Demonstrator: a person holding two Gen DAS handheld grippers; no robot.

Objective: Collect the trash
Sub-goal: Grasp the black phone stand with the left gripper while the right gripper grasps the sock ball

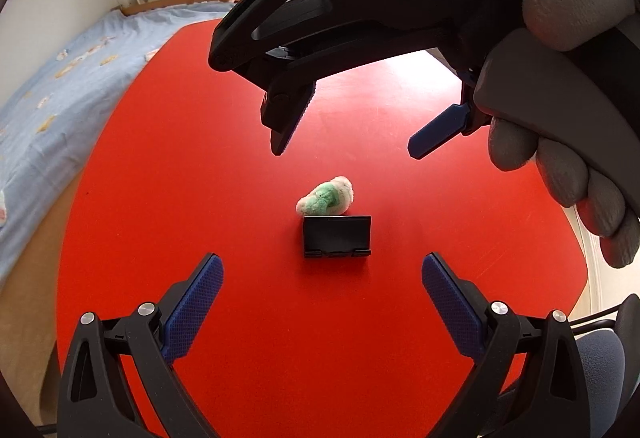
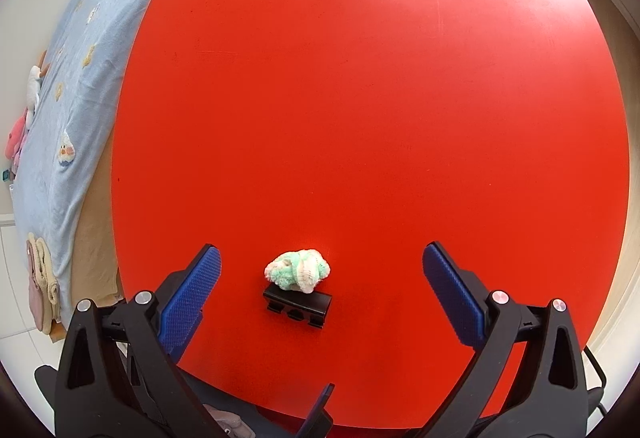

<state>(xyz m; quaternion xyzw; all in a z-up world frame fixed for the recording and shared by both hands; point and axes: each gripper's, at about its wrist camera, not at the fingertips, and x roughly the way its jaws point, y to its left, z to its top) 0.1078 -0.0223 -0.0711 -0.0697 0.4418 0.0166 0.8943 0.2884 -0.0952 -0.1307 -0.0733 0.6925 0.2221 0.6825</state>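
A crumpled white and green wad of trash [image 1: 326, 196] lies on the red round table [image 1: 200, 158], touching the far side of a small black stand [image 1: 337, 236]. My left gripper [image 1: 322, 292] is open and empty, low over the table just short of the stand. My right gripper [image 1: 344, 142] hangs open above and beyond the wad, held by a gloved hand [image 1: 580, 198]. In the right wrist view the wad [image 2: 298, 271] and the stand [image 2: 298, 304] lie between the open fingers of my right gripper [image 2: 320, 278]. A blue fingertip [image 2: 320, 404] of the left gripper shows at the bottom.
A bed with a light blue blanket [image 1: 60, 78] runs along the table's left side, also in the right wrist view [image 2: 80, 58]. Soft toys [image 2: 28, 110] lie on it. A blue-grey chair [image 1: 600, 378] stands at the near right table edge.
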